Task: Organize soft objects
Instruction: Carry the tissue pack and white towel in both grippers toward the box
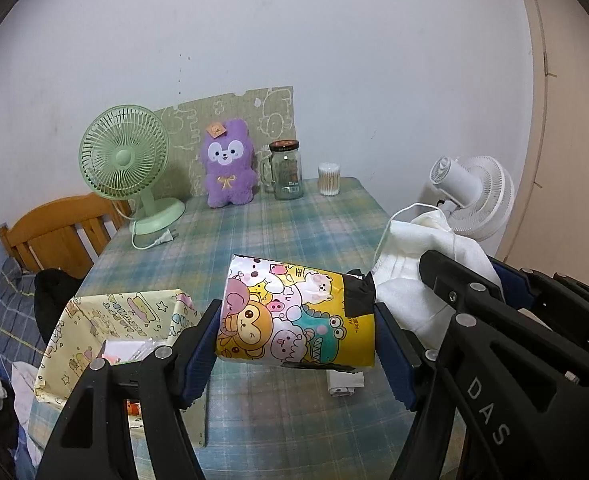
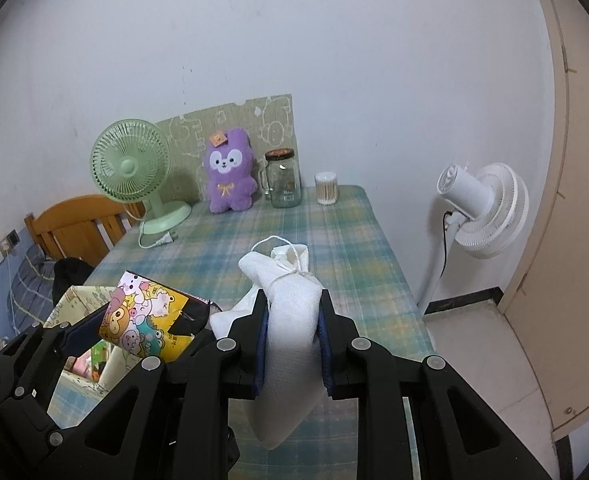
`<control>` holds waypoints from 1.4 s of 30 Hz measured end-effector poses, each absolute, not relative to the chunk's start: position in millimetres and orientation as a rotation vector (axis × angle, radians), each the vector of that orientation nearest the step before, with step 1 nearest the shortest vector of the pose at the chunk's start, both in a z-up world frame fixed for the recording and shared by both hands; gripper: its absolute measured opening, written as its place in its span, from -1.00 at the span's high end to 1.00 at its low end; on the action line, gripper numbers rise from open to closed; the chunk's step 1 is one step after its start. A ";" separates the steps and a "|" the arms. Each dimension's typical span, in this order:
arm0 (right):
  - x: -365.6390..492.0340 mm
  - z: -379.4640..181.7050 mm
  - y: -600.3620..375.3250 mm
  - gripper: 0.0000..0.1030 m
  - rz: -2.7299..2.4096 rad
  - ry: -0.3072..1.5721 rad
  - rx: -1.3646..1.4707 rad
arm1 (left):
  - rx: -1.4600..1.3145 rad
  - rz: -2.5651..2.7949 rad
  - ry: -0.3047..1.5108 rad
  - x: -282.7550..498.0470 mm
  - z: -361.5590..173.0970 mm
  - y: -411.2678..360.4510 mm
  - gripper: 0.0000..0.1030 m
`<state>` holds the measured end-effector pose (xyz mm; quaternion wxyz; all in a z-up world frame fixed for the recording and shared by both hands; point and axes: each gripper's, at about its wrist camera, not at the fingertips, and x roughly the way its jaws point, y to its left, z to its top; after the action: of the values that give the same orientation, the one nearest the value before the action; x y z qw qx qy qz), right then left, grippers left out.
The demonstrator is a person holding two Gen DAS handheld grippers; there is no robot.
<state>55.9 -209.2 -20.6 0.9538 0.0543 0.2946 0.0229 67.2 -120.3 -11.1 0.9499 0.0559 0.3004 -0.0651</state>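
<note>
Reading "DAS", right hand-held gripper (image 1: 494,304) clamps white pouch (image 1: 406,292).

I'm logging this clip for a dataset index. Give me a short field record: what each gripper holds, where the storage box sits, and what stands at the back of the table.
left gripper: jaws shut on cartoon tissue pack, held above the table
right gripper: jaws shut on white drawstring pouch
patterned box: open, at the table's near left corner
table: plaid cloth
back row: green fan, purple plush, glass jar, cotton swab tub
</note>
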 end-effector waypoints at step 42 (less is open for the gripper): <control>66.0 4.1 -88.0 0.53 0.121 0.547 0.025 | 0.058 -0.078 0.567 68.4 5.1 -5.1 -0.43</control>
<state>66.0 -88.0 4.1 0.9610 0.0123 0.2697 0.0599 68.4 -5.1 5.1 0.9589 0.0286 0.2796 -0.0384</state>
